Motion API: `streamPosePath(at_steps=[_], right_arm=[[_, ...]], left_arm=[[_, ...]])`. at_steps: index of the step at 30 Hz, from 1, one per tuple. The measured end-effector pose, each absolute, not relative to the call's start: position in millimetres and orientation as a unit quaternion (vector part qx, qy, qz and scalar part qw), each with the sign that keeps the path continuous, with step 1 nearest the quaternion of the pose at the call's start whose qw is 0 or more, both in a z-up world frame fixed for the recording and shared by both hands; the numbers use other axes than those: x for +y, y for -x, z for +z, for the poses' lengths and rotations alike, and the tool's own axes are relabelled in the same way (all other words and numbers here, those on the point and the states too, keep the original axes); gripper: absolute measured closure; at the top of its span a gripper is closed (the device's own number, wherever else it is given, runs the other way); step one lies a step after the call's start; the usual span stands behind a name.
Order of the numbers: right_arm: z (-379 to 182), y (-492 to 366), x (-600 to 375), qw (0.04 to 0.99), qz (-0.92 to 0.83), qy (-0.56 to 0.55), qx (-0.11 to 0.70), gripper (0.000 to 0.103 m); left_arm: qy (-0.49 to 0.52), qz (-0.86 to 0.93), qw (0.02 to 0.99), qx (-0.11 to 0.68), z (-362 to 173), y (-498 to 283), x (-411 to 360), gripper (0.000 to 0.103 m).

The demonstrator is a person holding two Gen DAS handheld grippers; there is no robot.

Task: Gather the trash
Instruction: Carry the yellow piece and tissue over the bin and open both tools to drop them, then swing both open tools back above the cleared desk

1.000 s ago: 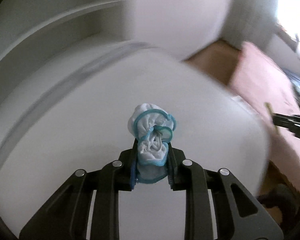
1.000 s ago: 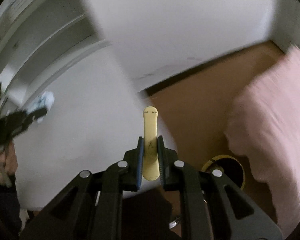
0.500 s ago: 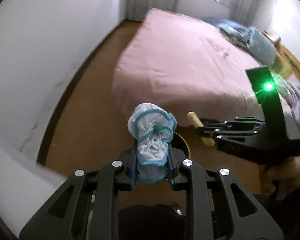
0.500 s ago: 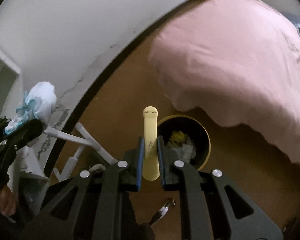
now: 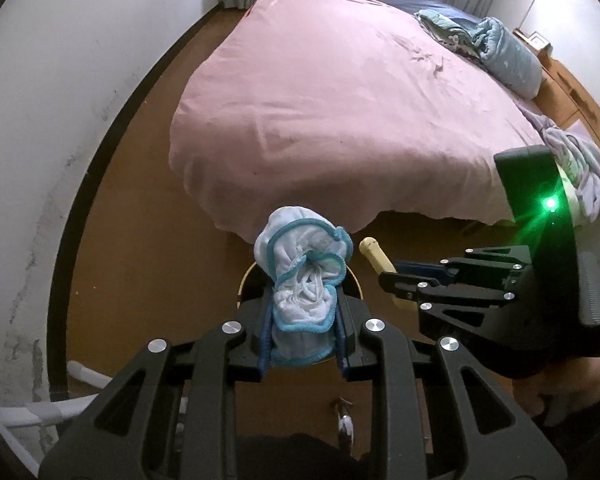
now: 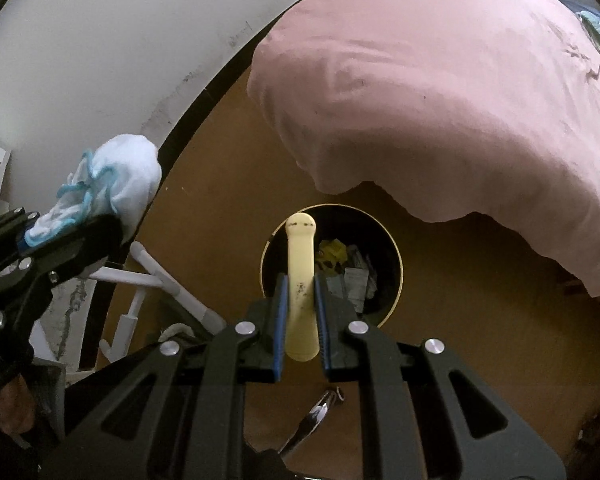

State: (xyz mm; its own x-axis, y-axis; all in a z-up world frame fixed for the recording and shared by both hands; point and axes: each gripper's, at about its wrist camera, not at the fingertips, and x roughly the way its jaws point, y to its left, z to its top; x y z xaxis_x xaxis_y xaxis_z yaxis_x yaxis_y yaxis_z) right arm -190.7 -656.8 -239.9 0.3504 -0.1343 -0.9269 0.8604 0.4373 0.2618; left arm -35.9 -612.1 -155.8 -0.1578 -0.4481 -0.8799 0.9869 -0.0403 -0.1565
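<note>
With left gripper (image 5: 302,334) clamping wad (image 5: 302,276), right gripper (image 6: 301,330) clamping stick (image 6: 300,280), centre both over bin (image 6: 396,264) before release.

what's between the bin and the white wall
In the right wrist view, bare brown floor, then a dark baseboard. White tube legs stand nearer the left gripper.

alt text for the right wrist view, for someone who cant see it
The right gripper, shut on a pale yellow stick, points down at a round bin with crumpled trash inside, on a brown floor. At left, the left gripper holds a wadded white cloth with blue trim; a pink-covered bed fills the upper right.
</note>
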Motion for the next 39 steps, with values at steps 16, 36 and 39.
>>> streamPosePath(at_steps=[16, 36, 39], right_arm=[[-251, 199, -667, 0.703, -0.367, -0.417, 0.445, 0.043], [-244, 216, -677, 0.691, -0.407, -0.427, 0.418, 0.020], [-243, 215, -679, 0.695, -0.413, -0.414, 0.419, 0.015]], left_arm=[[-0.337, -0.629, 0.551, 0.433, -168, 39, -616, 0.080], [-0.333, -0.641, 0.537, 0.436, -175, 51, -618, 0.025], [-0.320, -0.645, 0.546, 0.427, -164, 48, -611, 0.016]])
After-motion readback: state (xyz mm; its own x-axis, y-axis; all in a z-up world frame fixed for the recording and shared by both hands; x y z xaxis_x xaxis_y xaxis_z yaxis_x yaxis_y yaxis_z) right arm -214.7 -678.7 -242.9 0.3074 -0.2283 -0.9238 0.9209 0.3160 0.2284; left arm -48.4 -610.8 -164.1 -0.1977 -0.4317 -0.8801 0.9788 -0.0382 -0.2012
